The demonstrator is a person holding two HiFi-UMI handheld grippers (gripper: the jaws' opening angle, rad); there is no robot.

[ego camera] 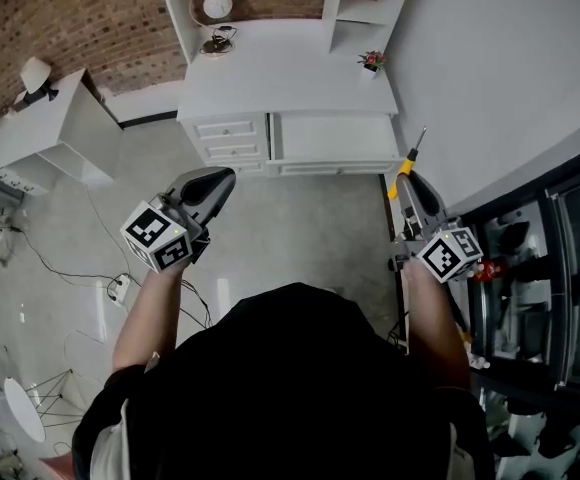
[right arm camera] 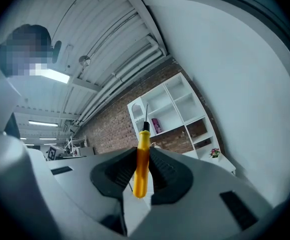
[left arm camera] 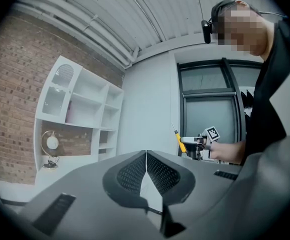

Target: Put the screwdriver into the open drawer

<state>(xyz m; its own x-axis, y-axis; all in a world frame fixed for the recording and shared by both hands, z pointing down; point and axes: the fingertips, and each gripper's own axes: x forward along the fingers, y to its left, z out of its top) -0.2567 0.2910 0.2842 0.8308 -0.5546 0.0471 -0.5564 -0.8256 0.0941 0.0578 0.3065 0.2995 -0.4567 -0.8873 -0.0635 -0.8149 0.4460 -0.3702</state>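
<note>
On the desk (ego camera: 290,73), a lamp (ego camera: 215,10) stands at the back left corner, a potted plant (ego camera: 372,61) near the right edge; 3 drawers (ego camera: 232,138) sit under its left front. The screwdriver (ego camera: 405,168), in the right gripper (right arm camera: 144,156), is before the right front corner.

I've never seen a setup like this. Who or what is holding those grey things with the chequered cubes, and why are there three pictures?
There is no robot here: a person holds a hand tool with two jaws in each hand. The head view comes from a camera on the person's head, looking down. The two gripper views come from cameras riding on the tools. The left gripper has its jaws together with nothing between them. The right gripper is clamped on a yellow-handled screwdriver. Ahead stands a white desk with drawers. On it are what looks like a round lamp and a small flowering plant.
</note>
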